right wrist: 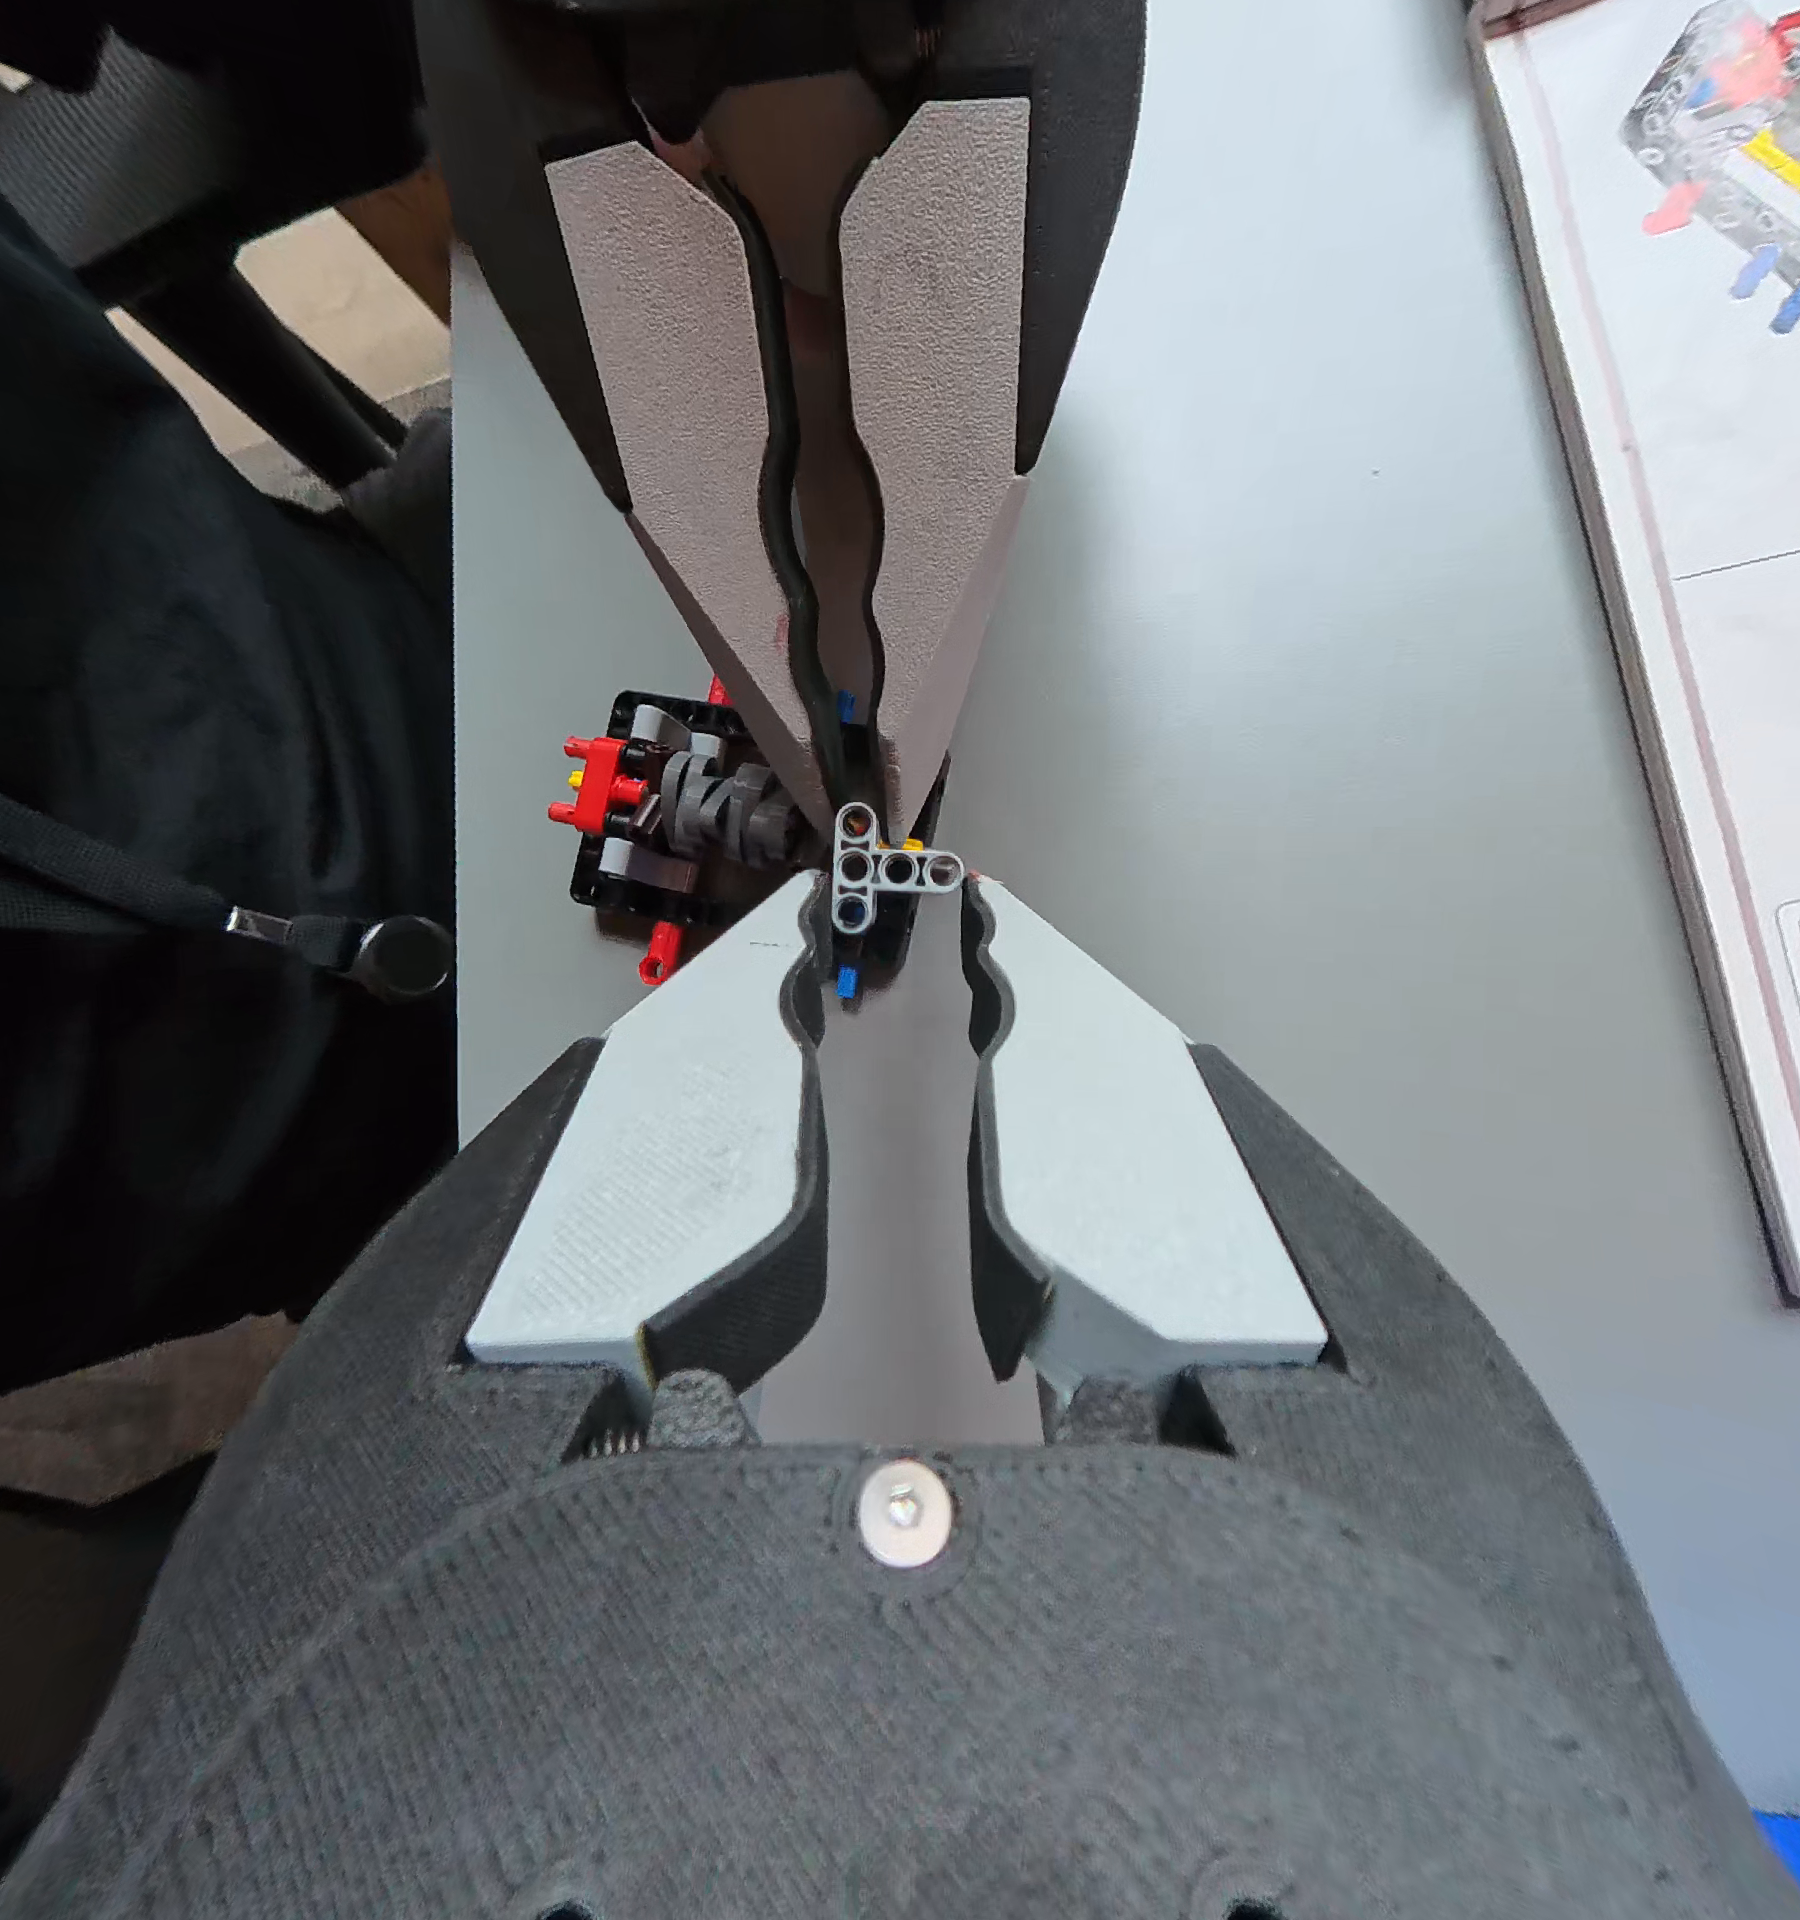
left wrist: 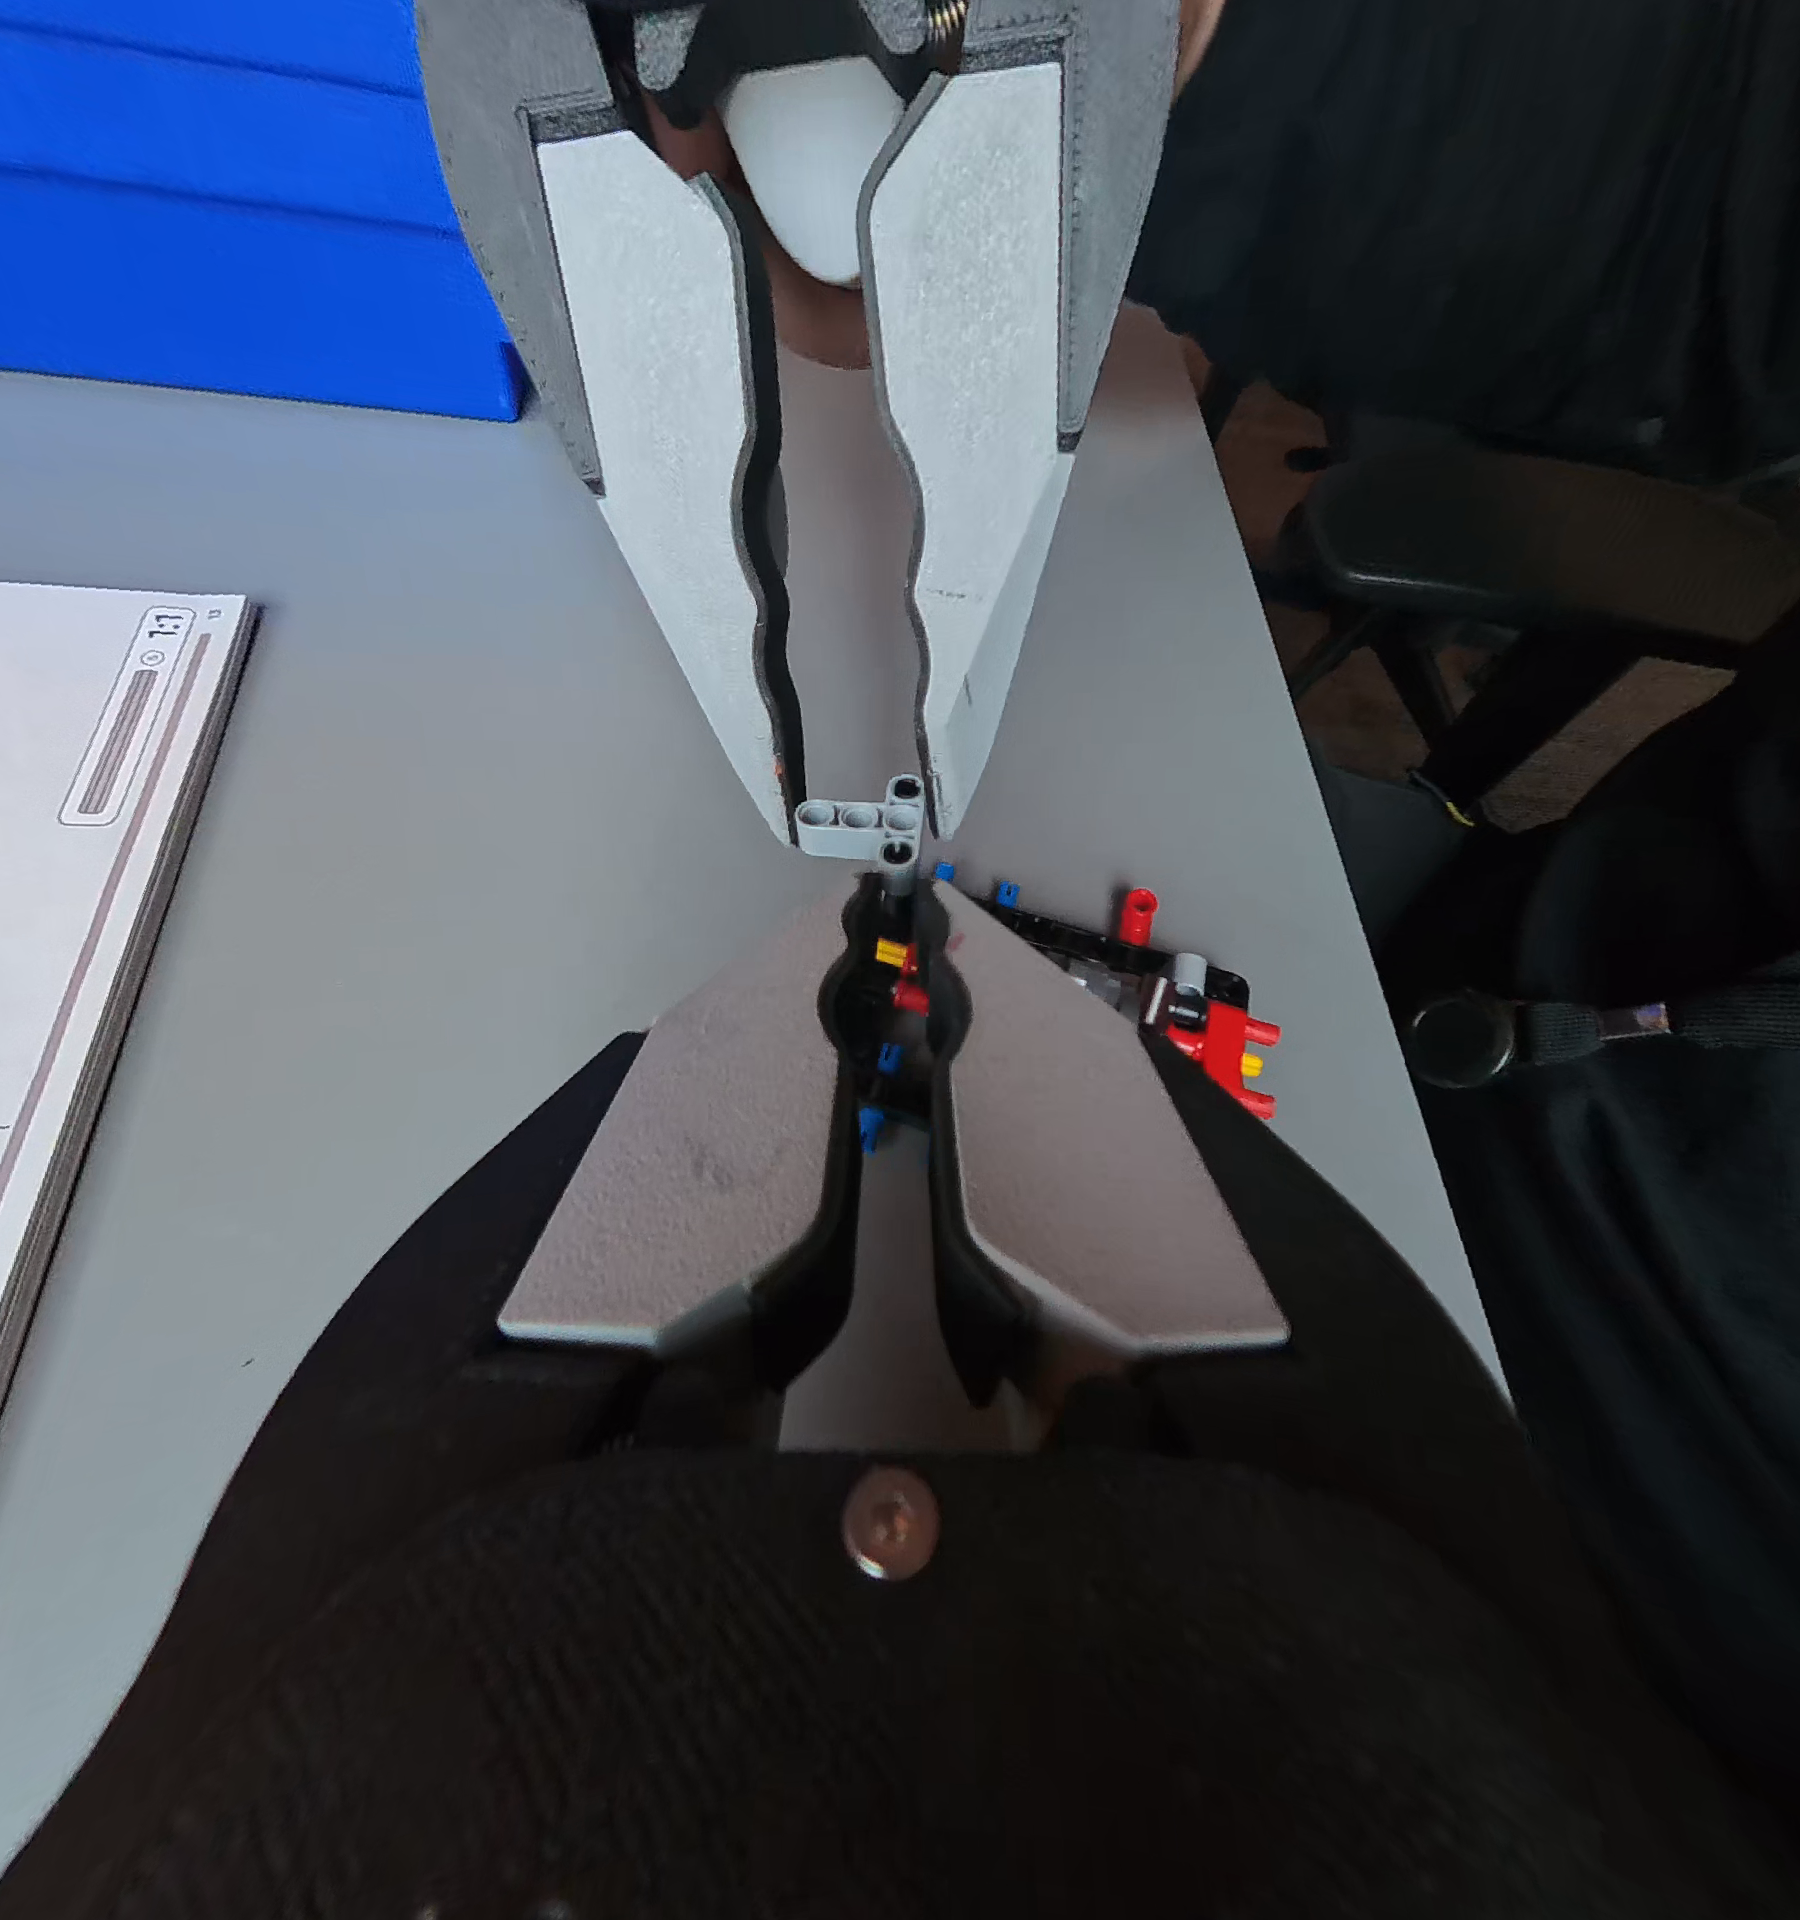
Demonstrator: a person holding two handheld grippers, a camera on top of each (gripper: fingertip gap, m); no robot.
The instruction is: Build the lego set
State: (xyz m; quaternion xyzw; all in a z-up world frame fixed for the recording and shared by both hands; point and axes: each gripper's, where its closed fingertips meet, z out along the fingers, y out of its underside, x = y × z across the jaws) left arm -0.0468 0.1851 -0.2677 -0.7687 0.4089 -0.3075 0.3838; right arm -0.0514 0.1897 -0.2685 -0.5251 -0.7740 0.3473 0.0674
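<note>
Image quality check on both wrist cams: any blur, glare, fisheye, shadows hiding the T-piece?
Left wrist view: strong fisheye bending the table edges; grey T-piece sharp, lit evenly, no glare; the black and red assembly is partly hidden by the left gripper. Right wrist view: same distortion; T-piece crisp between the right gripper tips; instruction booklet soft at the frame edge; shadows mild.

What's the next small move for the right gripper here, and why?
Probably ease the right gripper forward to press the grey T-shaped beam onto the black frame assembly. The beam sits pinched at its fingertips, just at the assembly, which the left gripper clamps steady on the table. Seating isn't visible yet.
</note>
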